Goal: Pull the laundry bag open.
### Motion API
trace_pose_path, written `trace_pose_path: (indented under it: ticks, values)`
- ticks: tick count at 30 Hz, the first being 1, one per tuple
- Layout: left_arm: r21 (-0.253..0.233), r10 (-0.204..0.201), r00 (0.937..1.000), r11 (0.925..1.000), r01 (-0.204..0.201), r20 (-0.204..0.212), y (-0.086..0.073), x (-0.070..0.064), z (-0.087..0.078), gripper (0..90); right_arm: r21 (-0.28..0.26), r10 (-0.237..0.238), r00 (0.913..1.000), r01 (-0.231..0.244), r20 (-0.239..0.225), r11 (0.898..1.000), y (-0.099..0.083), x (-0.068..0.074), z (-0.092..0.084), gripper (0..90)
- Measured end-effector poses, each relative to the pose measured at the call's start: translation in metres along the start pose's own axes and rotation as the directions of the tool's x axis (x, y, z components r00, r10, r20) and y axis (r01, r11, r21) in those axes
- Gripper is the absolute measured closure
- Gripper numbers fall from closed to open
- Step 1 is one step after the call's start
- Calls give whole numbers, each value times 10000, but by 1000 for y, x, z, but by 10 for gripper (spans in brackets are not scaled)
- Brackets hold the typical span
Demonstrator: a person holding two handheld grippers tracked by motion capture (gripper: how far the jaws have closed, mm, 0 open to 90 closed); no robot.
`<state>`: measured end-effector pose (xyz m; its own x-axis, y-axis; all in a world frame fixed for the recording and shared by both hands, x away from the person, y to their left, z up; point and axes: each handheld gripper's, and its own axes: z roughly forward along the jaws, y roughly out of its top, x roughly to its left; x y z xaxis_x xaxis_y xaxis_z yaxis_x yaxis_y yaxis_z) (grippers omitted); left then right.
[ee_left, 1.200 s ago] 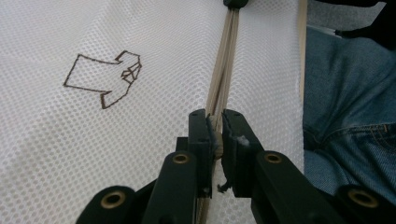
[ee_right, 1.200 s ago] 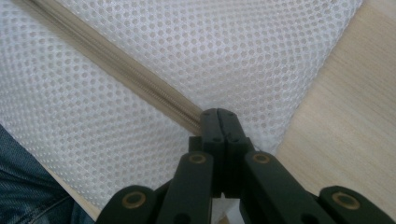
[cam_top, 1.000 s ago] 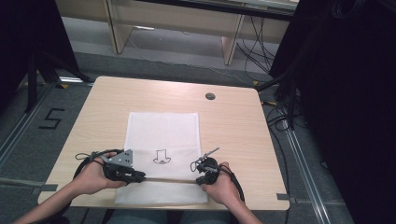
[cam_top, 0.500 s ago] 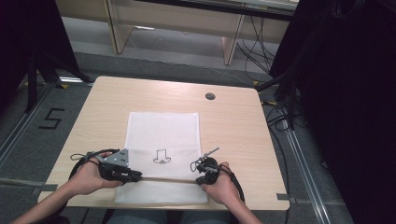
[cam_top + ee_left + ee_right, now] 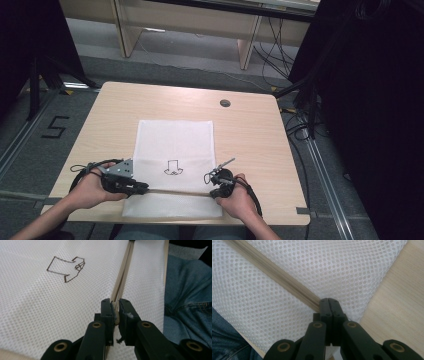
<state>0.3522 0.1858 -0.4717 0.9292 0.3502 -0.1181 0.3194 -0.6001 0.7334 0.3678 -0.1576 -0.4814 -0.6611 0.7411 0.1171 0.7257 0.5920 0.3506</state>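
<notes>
A light wooden table stands on a grey floor; a round dark grommet is set in the tabletop near its far right corner; left of the table, a black numeral 5 is marked on the floor; beyond the table's far edge runs pale wooden furniture; black cables trail near it; black drapes hang to the table's right.

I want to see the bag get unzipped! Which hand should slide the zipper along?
Probably the left. The left gripper pinches what looks like the zipper pull at one end of the zipper, while the right gripper clamps the mesh bag at the other end, steadying it.
</notes>
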Motion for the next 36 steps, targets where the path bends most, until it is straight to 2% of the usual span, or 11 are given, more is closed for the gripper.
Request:
trace_pose_path:
  ticks: [1, 7, 9, 15, 21, 26, 29, 30, 33, 35, 36]
  values:
    - [-28, -9, 10000, 10000, 9, 0, -1, 0, -1, 820, 35, 144, 9999, -144, 8, 9999, 0, 1, 0, 900]
    - [-117, -73, 10000, 9999, 73, 36, -3, 0, -3, 820, 9, 47, 10000, -47, 5, 10000, 0, 0, 0, 900]
    - [-97, -57, 10000, 9999, 58, 68, -3, 0, -3, 820, 44, 190, 9998, -190, 11, 9998, 0, 1, 0, 900]
    - [77, 58, 10000, 10000, -58, -73, -5, 2, -7, 820, 17, 40, 10000, -40, -28, 10000, 0, 0, 0, 900]
    - [-171, -165, 9997, 9997, 162, -154, -9, 3, -16, 820, 135, 335, 9994, -335, 28, 9993, 0, 2, 0, 900]
    - [-10, -51, 10000, 10000, 50, -71, -11, 4, -16, 820, 44, 163, 9999, -163, 8, 9999, 0, 1, 0, 900]
    - [164, -48, 9997, 9999, 51, -225, -13, 5, -19, 820, 40, 145, 9999, -145, -16, 9999, 0, 1, 0, 900]
    - [99, -145, 9997, 9998, 147, -198, -15, 6, -22, 820, 151, 312, 9995, -312, -4, 9994, 0, 1, -1, 900]
    - [159, -165, 9987, 9997, 172, -478, -19, 7, -28, 820, 44, 128, 9999, -128, -50, 9999, 0, 0, 0, 900]
    - [222, -197, 9979, 9995, 211, -621, -22, 8, -34, 820, 206, 423, 9991, -424, 22, 9989, 0, 2, -1, 900]
    - [312, -216, 9972, 9992, 238, -712, -24, 10, -37, 820, 76, 207, 9998, -207, -19, 9998, 0, 1, 0, 900]
